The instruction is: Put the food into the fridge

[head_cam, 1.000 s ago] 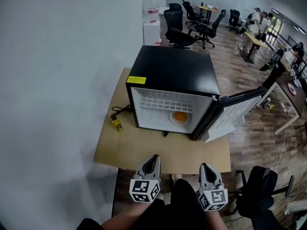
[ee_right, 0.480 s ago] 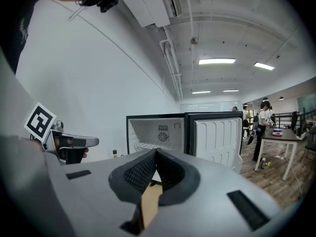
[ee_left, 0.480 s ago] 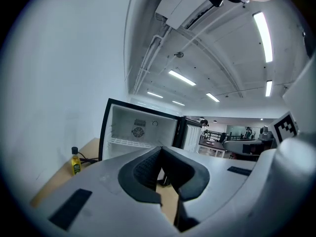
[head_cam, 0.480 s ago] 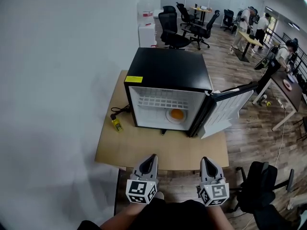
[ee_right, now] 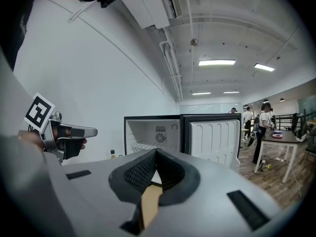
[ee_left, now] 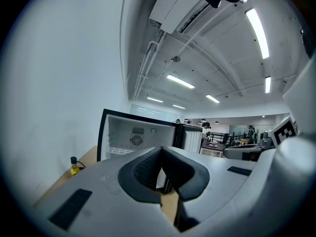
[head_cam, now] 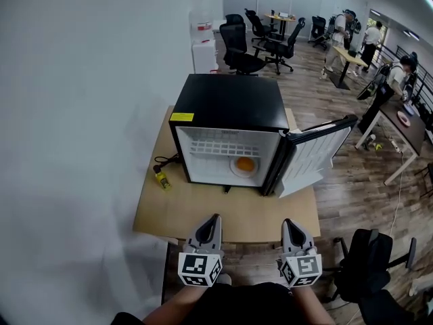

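Observation:
A black mini fridge [head_cam: 226,100] stands on a wooden table [head_cam: 203,215] with its door [head_cam: 312,151] swung open to the right. Inside, on the fridge floor, an orange piece of food lies on a white plate [head_cam: 245,164]. My left gripper [head_cam: 215,217] and right gripper [head_cam: 287,222] hover side by side over the table's near edge, both shut and empty, pointing at the fridge. The left gripper view shows the open fridge [ee_left: 133,137] past the closed left gripper [ee_left: 160,149]. In the right gripper view the right gripper [ee_right: 156,152] is closed before the door [ee_right: 210,137].
A small yellow bottle [head_cam: 161,179] and a black cable lie on the table left of the fridge. A white wall runs along the left. A black office chair [head_cam: 365,259] stands at the lower right. More chairs, desks and people fill the room behind.
The head view has drifted, so the fridge sits a little further left and lower in the picture. Both grippers stay shut at the table's near edge and have risen slightly.

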### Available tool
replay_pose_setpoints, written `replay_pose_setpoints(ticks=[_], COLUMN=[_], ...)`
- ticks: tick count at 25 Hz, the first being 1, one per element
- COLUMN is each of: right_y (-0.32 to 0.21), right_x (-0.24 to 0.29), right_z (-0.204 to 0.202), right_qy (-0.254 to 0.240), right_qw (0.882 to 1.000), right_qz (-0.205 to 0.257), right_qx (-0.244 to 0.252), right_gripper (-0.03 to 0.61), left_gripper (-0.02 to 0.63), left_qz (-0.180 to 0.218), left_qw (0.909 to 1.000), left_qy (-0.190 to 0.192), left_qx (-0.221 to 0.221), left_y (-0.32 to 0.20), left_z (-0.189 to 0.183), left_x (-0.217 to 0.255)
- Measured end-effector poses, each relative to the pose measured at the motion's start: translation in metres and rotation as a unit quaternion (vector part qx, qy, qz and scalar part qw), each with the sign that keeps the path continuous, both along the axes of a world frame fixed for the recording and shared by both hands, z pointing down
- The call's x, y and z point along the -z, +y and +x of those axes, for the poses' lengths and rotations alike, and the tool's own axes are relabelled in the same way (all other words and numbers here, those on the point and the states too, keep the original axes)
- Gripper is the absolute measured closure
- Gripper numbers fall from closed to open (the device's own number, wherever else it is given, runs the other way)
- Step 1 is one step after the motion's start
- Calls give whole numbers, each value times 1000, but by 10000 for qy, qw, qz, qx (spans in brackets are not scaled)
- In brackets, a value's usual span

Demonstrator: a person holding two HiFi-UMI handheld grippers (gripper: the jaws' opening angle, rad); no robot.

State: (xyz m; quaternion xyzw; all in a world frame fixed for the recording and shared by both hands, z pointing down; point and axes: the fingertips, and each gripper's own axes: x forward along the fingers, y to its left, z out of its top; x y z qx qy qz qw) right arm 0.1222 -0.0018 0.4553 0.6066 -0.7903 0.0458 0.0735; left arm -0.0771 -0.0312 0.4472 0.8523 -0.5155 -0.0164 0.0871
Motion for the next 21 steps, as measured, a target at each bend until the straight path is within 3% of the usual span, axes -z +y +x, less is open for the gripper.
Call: replay_pose_setpoints(ticks=[10,21], right_y=[-10,-14], right_x=[-4,-5], right_z=[-7,6], right_qy=[-55,-1], right_qw=[9998,10000], right_qz=[53,91], right_qx=[156,-4], right_gripper=[518,518], left_gripper=[600,600], left_qz=[-38,-51], left_qw=[9998,9997], left_qy=[-96,-126], left_qx=[157,201], left_y=[-1,-14], left_z=[-15,-23], left_x=[-3,-7])
